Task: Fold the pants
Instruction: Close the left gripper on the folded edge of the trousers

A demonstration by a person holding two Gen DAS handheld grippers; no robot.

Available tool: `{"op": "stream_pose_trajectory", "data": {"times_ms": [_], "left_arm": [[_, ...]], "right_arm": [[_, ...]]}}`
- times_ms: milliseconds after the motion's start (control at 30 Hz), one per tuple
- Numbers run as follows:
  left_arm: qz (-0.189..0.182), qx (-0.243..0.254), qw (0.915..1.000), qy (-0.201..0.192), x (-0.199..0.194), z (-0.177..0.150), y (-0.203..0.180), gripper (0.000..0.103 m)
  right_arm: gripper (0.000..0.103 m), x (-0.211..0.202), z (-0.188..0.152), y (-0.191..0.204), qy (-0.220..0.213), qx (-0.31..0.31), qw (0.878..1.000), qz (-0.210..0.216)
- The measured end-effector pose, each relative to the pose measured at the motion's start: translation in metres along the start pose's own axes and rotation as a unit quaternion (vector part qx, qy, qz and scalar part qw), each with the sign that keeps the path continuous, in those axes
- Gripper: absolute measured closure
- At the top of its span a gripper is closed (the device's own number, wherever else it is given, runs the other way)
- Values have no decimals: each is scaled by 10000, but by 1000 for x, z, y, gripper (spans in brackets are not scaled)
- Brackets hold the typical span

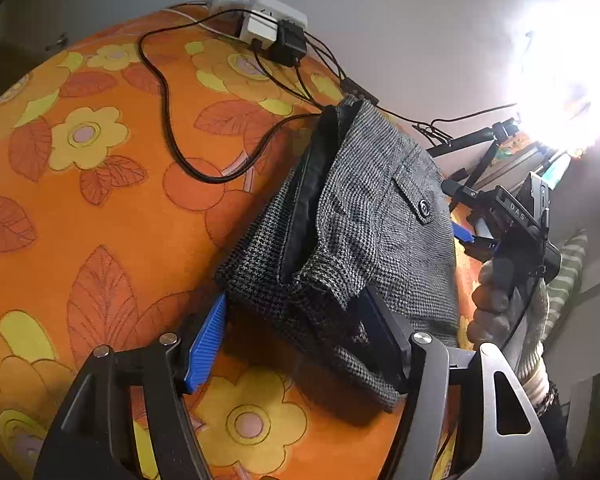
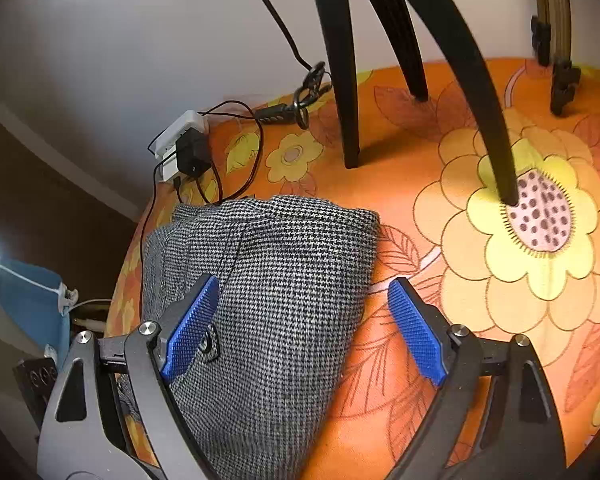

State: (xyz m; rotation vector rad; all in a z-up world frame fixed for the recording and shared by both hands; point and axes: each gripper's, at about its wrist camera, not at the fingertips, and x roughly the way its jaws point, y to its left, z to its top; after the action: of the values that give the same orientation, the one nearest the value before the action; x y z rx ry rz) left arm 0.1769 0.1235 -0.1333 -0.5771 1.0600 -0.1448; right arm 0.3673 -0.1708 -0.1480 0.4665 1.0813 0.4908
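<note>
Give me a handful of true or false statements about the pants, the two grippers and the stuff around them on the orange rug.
1. The pants lie bunched on a floral orange rug. True.
2. The right gripper is clamped shut on the fabric. False: its jaws stand wide apart, with the pants below them.
3. A power strip with black cables sits near the wall. True.
4. The pants are plain blue denim. False: grey houndstooth weave.
5. The left gripper has blue pads. True.
</note>
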Motion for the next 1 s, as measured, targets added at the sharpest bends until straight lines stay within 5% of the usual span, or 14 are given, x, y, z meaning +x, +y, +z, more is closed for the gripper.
{"op": "stream_pose_trajectory", "data": {"times_ms": [867, 1000], "left_arm": [[389, -8, 9980, -489, 8, 2, -10, 27], [322, 9, 9975, -625, 11, 1, -12, 39]], "right_arm": [[21, 22, 5, 0, -114, 247, 9995, 172], [24, 25, 4, 4, -154, 227, 9996, 70]]}}
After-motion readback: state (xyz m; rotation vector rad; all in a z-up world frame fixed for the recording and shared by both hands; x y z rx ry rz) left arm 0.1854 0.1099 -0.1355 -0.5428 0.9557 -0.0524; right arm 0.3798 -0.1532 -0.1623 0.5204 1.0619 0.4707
